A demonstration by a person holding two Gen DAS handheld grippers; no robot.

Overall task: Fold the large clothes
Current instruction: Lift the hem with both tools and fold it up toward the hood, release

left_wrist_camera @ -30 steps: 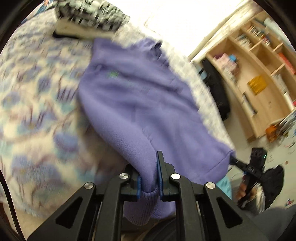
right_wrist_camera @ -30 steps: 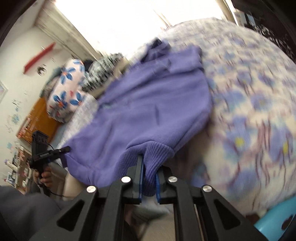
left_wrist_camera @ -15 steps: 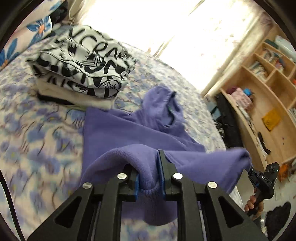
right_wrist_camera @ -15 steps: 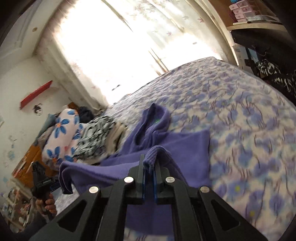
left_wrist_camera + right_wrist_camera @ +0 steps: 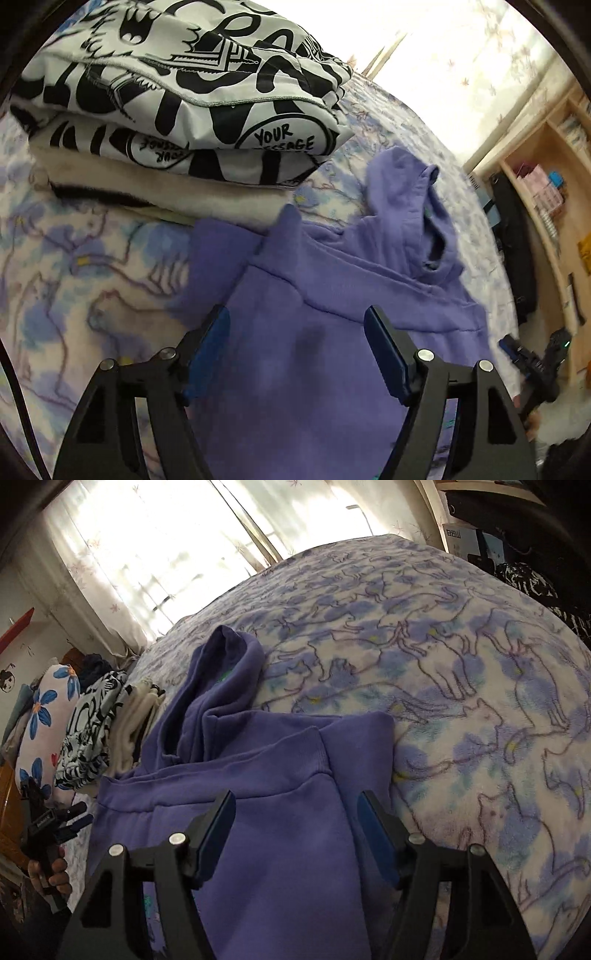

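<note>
Your purple hoodie (image 5: 325, 369) lies flat on the bed (image 5: 480, 701), folded over itself: the ribbed hem band (image 5: 295, 753) now sits on top, brought up near the neck, so you see a doubled layer of smooth knit. The hood (image 5: 221, 672) pokes out past the folded edge, rumpled and partly standing, its opening gaping toward the window. In your right wrist view one lower layer shows as a flat strip beside the hem, its corner square against the bed cover. In your left wrist view the far edge of the hoodie touches the stack of folded clothes (image 5: 177, 92).
</note>
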